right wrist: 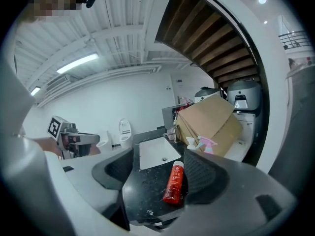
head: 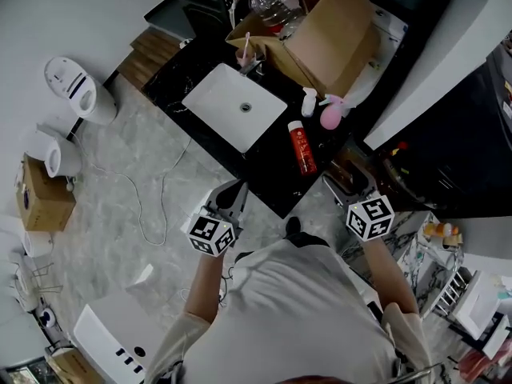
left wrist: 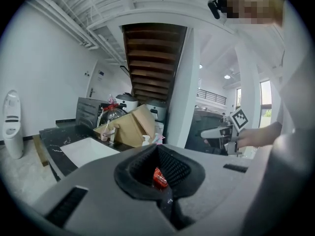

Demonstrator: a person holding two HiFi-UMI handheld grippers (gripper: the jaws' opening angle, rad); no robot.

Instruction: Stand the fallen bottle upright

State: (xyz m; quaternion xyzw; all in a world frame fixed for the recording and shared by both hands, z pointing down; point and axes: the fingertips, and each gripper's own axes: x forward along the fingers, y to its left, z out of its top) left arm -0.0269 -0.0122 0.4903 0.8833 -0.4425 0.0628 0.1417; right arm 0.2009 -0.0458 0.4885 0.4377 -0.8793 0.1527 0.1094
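Observation:
The red bottle (head: 302,148) with a white cap lies on its side on the black countertop (head: 268,162), right of the sink. Both grippers hang off the counter's near edge, short of the bottle. My left gripper (head: 231,199) is shut and holds nothing; in the left gripper view a bit of the red bottle (left wrist: 159,178) shows through the hollow behind my left gripper's (left wrist: 158,151) meeting tips. My right gripper (head: 350,185) is open and empty. In the right gripper view the bottle (right wrist: 174,182) lies ahead between the spread jaws of my right gripper (right wrist: 160,170), cap pointing away.
A white sink (head: 237,107) is set into the counter left of the bottle. Behind the bottle stand a white spray bottle (head: 309,102) and a pink one (head: 331,114), with a large cardboard box (head: 330,35) beyond. A cable (head: 144,206) trails on the floor.

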